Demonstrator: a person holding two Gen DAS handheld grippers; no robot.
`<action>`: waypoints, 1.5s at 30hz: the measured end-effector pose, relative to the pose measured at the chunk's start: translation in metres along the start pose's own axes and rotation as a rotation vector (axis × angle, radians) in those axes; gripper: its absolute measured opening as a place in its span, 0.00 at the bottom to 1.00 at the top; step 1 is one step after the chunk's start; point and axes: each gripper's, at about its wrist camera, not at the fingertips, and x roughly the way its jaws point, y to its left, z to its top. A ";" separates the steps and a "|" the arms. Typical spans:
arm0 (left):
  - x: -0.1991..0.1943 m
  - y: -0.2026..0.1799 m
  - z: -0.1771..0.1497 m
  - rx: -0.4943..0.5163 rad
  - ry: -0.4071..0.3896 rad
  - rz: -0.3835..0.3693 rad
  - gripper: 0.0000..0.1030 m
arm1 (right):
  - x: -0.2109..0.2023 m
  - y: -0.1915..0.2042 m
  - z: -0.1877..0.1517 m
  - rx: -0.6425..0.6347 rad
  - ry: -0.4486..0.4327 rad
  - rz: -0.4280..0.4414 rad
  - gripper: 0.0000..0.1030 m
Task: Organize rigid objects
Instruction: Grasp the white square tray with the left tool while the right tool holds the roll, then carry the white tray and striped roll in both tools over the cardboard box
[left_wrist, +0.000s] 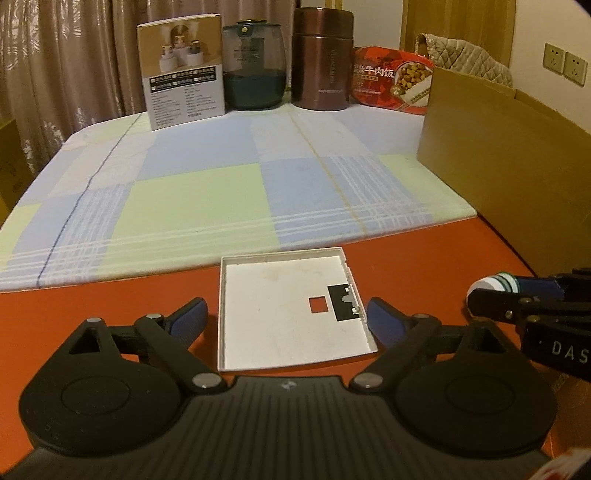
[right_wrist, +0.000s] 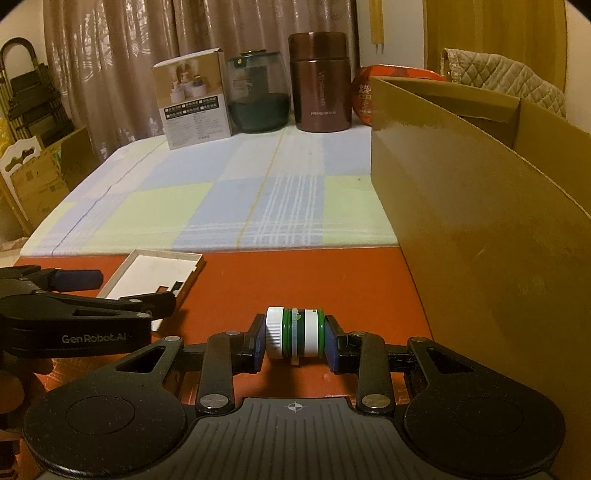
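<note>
A shallow white square tray (left_wrist: 288, 314) lies on the red tabletop (left_wrist: 110, 299), just ahead of the checked cloth. My left gripper (left_wrist: 288, 317) stands open around it, one blue pad on each side. The left pad (left_wrist: 194, 315) is clear of the rim and the right pad (left_wrist: 382, 319) is close to it. My right gripper (right_wrist: 295, 338) is shut on a small white-and-green bottle (right_wrist: 295, 332), held sideways just above the red table. From the left wrist view that bottle (left_wrist: 487, 286) and the right gripper (left_wrist: 517, 295) show at the right edge.
A large open cardboard box (right_wrist: 480, 206) stands on the right. At the far end of the checked cloth (left_wrist: 203, 199) stand a white product box (left_wrist: 183, 70), a dark glass jar (left_wrist: 255, 66), a brown flask (left_wrist: 321, 59) and a red food package (left_wrist: 391, 81).
</note>
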 end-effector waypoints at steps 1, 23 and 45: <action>0.002 0.000 0.001 0.000 -0.001 -0.002 0.90 | 0.001 0.000 0.000 -0.001 -0.001 0.000 0.28; 0.011 -0.001 0.003 -0.054 0.024 0.040 0.85 | 0.001 -0.003 0.002 -0.003 0.001 -0.004 0.28; -0.136 -0.040 -0.030 -0.098 -0.006 0.044 0.85 | -0.120 0.010 -0.010 -0.038 -0.056 0.014 0.28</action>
